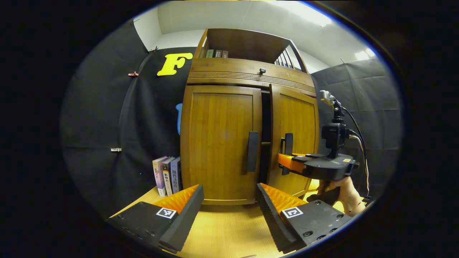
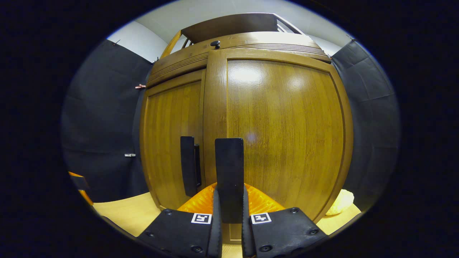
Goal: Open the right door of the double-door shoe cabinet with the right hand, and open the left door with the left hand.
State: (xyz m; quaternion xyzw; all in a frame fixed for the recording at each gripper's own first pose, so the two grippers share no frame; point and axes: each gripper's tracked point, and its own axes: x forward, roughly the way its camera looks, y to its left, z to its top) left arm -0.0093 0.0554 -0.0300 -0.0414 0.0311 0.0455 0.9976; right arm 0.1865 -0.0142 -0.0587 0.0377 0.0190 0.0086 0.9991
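In the left gripper view, the left gripper is hovering low over the table with its jaws spread wide, and nothing is sitting between them. The shoe cabinet is standing just ahead, its left door lying flat and closed beyond the gap in the jaws. That door's dark, flat bar handle is hanging upright near the inner edge, apart from the fingers. To the right, the right door is standing slightly ajar, a dark slit showing between the two doors. The right gripper is reaching in from the right, held by a hand, and is meeting the right door's handle.

In the right gripper view, the right gripper is pinching the right door's handle, a flat dark vertical bar, with both fingers pressing against its sides. The right door is looming close behind, glossy and grained, catching light spots. The left door and its handle are lying further left.

The cabinet is varnished brown wood with framed panels, a ribbed band and a small dark knob above the doors. Books are standing upright beside its left side on the pale wooden table. Black cloth is lining the booth under a white ceiling.
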